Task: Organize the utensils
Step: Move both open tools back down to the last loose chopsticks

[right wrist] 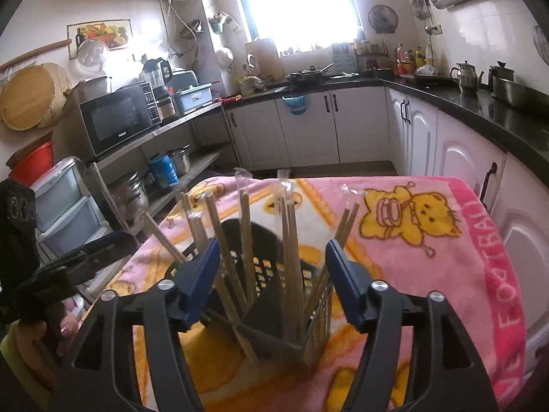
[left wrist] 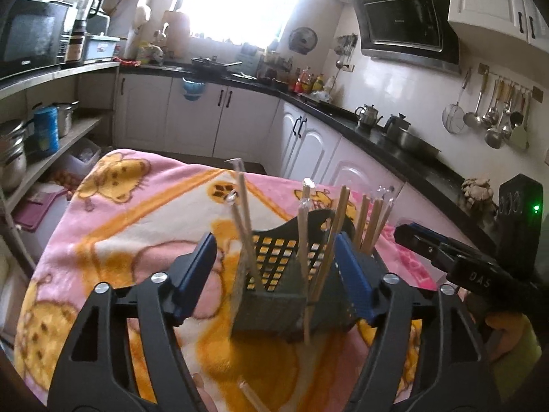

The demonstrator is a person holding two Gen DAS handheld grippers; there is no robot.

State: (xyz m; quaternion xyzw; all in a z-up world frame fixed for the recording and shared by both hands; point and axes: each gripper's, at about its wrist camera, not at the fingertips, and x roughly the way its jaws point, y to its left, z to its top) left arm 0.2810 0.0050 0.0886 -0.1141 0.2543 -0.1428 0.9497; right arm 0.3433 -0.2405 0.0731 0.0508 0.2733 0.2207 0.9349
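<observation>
A black perforated utensil basket [left wrist: 274, 295] stands upright on a pink and yellow blanket [left wrist: 130, 226]; it also shows in the right wrist view [right wrist: 274, 309]. Several wooden chopsticks in clear wrappers [left wrist: 305, 240] stand in it, leaning outward, and appear in the right wrist view [right wrist: 291, 257] too. My left gripper [left wrist: 274, 274] is open, its blue fingers either side of the basket, holding nothing. My right gripper [right wrist: 271, 274] is open around the basket from the other side, empty. It shows at the right edge of the left wrist view [left wrist: 408, 237].
The blanket [right wrist: 429, 240] covers a table with its far edge close behind the basket. White cabinets and a black counter [left wrist: 377, 130] with kettles run behind. Shelves with pots [left wrist: 20, 151] stand at the left. A microwave [right wrist: 116, 116] sits on a shelf.
</observation>
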